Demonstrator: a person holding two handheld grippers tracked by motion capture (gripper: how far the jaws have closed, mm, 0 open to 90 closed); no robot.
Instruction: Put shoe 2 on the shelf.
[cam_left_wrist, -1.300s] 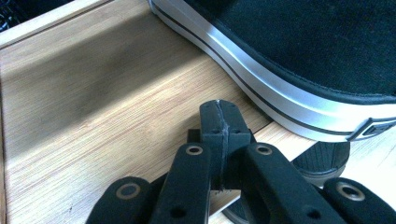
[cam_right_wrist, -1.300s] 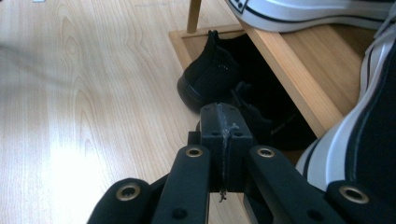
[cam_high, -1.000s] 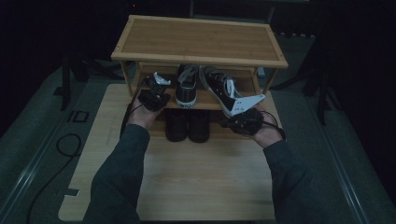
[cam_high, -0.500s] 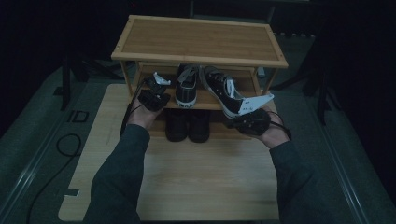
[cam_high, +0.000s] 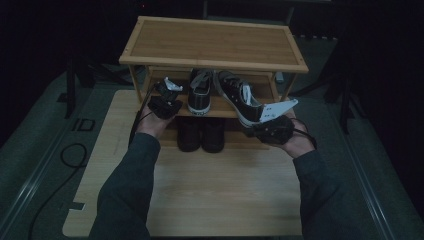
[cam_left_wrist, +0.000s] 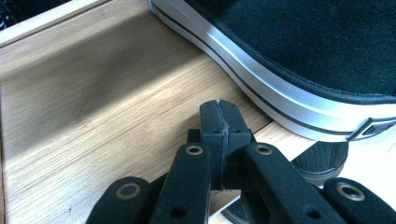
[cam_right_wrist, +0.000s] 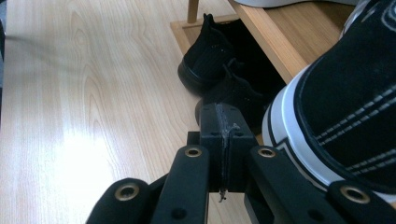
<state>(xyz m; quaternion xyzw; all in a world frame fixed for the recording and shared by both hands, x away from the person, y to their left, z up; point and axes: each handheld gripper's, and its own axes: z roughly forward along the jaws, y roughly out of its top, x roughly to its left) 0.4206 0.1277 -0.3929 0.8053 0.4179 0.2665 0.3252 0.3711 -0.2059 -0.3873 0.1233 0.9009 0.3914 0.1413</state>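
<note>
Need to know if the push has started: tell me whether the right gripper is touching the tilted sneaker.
Cannot tell. In the right gripper view the shut right gripper sits close beside the sneaker's white toe, but neither contact nor a gap shows plainly.

The high view is dim and murky, its surroundings sinking into black, and the shoe rack (cam_high: 212, 45) is only faintly lit. Both gripper views are bright and warm. Glare whitens the wooden floor board (cam_right_wrist: 88, 140), and the near black jaws are slightly soft.
</note>
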